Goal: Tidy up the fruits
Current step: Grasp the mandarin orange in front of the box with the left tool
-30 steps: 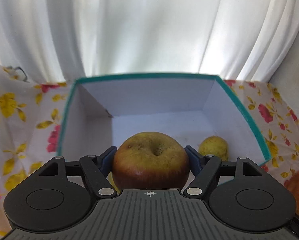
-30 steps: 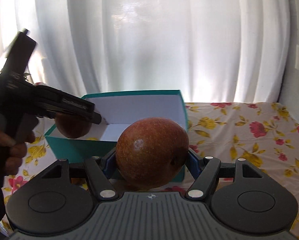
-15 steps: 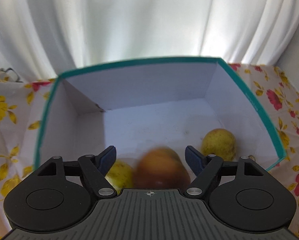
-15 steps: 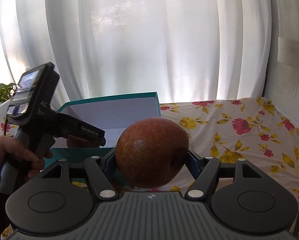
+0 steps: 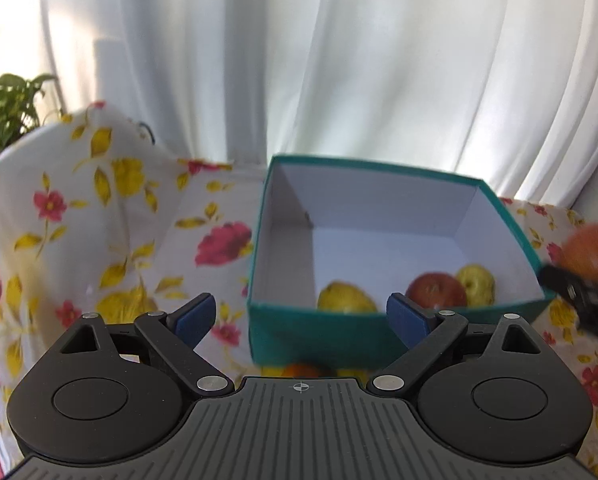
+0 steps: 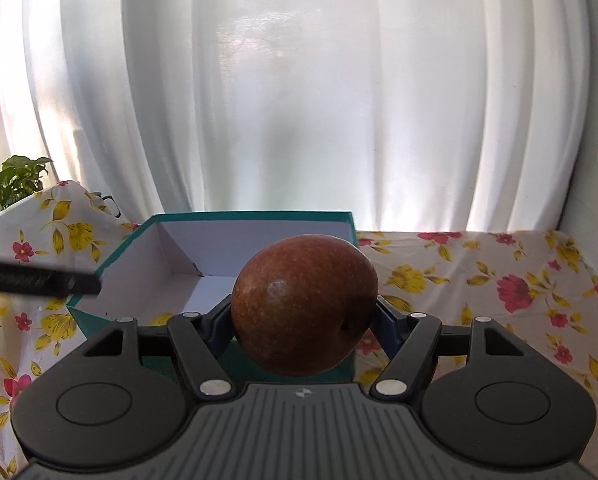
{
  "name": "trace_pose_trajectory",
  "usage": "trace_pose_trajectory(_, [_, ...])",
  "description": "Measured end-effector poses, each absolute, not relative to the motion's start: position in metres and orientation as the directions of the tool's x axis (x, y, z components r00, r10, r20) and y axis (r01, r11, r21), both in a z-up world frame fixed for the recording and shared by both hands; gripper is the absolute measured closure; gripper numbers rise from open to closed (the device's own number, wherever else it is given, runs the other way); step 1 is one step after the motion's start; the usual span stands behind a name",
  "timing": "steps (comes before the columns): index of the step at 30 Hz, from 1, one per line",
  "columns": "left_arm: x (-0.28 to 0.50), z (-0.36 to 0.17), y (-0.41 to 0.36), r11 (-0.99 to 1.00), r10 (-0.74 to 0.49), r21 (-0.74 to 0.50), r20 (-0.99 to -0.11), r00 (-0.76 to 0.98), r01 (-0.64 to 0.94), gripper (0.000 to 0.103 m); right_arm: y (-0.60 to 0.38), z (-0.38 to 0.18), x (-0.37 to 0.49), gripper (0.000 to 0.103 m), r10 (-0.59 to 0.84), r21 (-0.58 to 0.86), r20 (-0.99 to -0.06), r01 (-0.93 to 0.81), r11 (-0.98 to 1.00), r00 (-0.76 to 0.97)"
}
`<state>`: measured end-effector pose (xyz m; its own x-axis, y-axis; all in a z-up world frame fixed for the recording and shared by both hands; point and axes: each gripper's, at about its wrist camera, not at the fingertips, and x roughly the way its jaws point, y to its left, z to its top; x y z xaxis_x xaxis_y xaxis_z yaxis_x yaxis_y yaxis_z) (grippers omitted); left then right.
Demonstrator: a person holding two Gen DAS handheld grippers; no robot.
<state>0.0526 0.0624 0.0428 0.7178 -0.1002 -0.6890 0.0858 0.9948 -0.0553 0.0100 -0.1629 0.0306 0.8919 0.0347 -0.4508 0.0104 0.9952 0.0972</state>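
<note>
A teal box (image 5: pixel 319 332) with a white inside stands on the floral cloth. In it lie a red apple (image 5: pixel 437 290) and two yellow-green fruits (image 5: pixel 345 298) (image 5: pixel 475 282). My left gripper (image 5: pixel 301 318) is open and empty, in front of the box's near left wall. My right gripper (image 6: pixel 303 320) is shut on a dark red apple (image 6: pixel 303 302), held in front of the box (image 6: pixel 111 292). That apple also shows at the right edge of the left wrist view (image 5: pixel 591 250). My left gripper's finger (image 6: pixel 39 282) shows at the left of the right wrist view.
A flowered tablecloth (image 6: pixel 499 280) covers the table. White curtains (image 6: pixel 299 100) hang behind. A green plant (image 5: pixel 7 112) stands at the far left behind a raised fold of cloth. More fruit (image 5: pixel 303 370) lies just below my left gripper, mostly hidden.
My left gripper opened and dropped its apple into the box, then pulled back and to the left. My right gripper kept its apple and moved closer to the box.
</note>
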Motion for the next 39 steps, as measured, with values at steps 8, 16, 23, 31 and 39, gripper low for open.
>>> trace_pose_trajectory(8, [0.041, 0.016, 0.081, 0.999, -0.031, -0.007, -0.743, 0.669, 0.039, 0.007, -0.144, 0.014, 0.057, 0.033, 0.034, 0.061, -0.496, -0.004, 0.998, 0.868])
trace_pose_trajectory(16, [0.04, 0.003, 0.087, 0.999, 0.015, 0.035, -0.757, 0.653, 0.017, 0.007, -0.139, -0.001, 0.07, 0.033, -0.005, 0.031, -0.547, 0.026, 0.999, 0.837])
trace_pose_trajectory(23, [0.034, -0.005, 0.068, 0.991, 0.015, 0.103, -0.736, 0.677, 0.09, 0.007, -0.142, -0.008, 0.082, 0.033, 0.013, 0.071, -0.596, 0.036, 0.997, 0.803])
trace_pose_trajectory(31, [0.038, -0.021, 0.057, 0.986, -0.011, 0.102, -0.753, 0.658, 0.133, 0.009, -0.147, 0.006, 0.069, 0.03, 0.014, 0.088, -0.536, 0.04, 0.995, 0.844])
trace_pose_trajectory(39, [0.05, -0.039, 0.045, 0.983, -0.025, 0.099, -0.765, 0.644, 0.156, 0.017, -0.146, 0.039, -0.004, 0.014, -0.053, 0.012, -0.312, 0.06, 0.998, 0.949])
